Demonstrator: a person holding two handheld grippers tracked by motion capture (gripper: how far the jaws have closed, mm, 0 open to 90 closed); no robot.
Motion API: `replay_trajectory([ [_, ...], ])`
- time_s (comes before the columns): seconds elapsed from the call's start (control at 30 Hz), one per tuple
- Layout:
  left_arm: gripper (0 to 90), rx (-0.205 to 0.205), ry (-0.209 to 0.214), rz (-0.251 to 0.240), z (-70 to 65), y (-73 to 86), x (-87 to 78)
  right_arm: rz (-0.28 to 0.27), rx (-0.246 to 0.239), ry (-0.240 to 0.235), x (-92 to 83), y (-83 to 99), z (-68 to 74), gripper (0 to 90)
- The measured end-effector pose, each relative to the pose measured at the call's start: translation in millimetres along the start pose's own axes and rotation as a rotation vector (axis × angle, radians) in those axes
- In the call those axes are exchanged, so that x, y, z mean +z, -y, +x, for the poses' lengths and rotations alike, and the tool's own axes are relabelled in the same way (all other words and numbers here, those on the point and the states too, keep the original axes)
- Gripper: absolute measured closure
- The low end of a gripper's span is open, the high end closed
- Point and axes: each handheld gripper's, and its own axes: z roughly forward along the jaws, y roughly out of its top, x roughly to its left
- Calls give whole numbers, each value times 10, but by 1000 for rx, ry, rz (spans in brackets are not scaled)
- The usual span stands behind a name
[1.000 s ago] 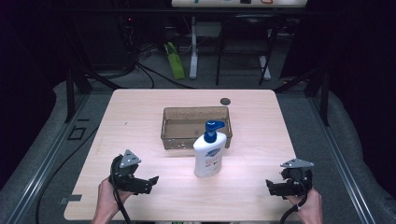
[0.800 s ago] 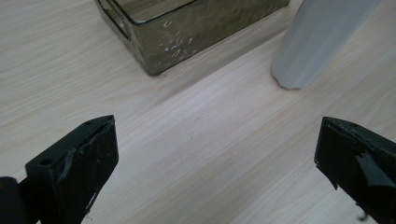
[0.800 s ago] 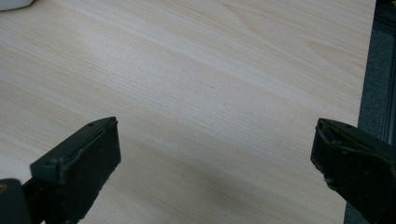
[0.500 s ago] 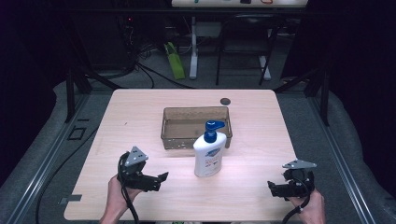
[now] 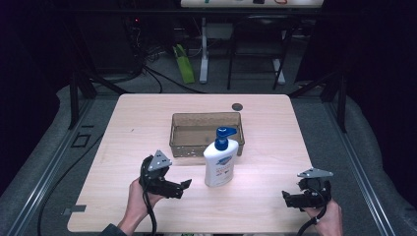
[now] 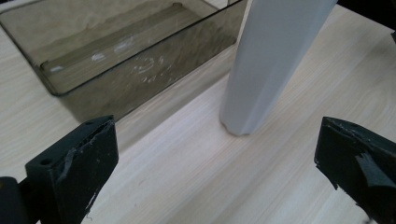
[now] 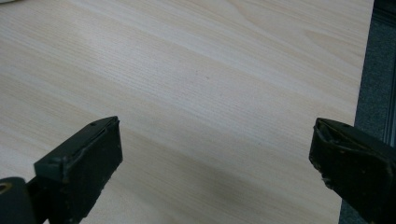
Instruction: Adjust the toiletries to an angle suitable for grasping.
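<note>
A white pump bottle (image 5: 222, 162) with a blue cap stands upright on the table, just in front of a clear brown tray (image 5: 181, 133). My left gripper (image 5: 186, 186) is open, held low to the left of the bottle with its jaws pointing at it. In the left gripper view the bottle's white base (image 6: 261, 79) stands a short way ahead between the wide-spread jaws, with the tray (image 6: 140, 74) behind it to the left. My right gripper (image 5: 289, 199) is open near the table's front right corner, over bare wood (image 7: 196, 93).
A small dark round object (image 5: 237, 106) lies behind the tray near the far edge. The wooden table (image 5: 142, 123) has open room at left and right. Its right edge (image 7: 366, 70) is close to my right gripper. Cables and stands sit on the floor beyond.
My left gripper has moved right toward the bottle and now points at its base. The right gripper has dropped slightly toward the front edge.
</note>
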Motion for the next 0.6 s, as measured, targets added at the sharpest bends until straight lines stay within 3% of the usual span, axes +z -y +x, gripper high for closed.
replay_trajectory([
  [0.13, 0, 4, 24, -12, -53, -94, 121, -11, -12, 5, -8, -1, 7, 21],
  [0.17, 0, 3, 49, -16, -84, -139, 193, -13, -15, 4, -12, -1, 10, 21],
  [0.33, 12, 6, 70, -24, -160, -211, 328, -10, -13, 3, -7, -1, 6, 21],
  [0.6, 148, 42, 88, -46, -279, -301, 474, -12, -19, 4, -8, -4, 3, 23],
])
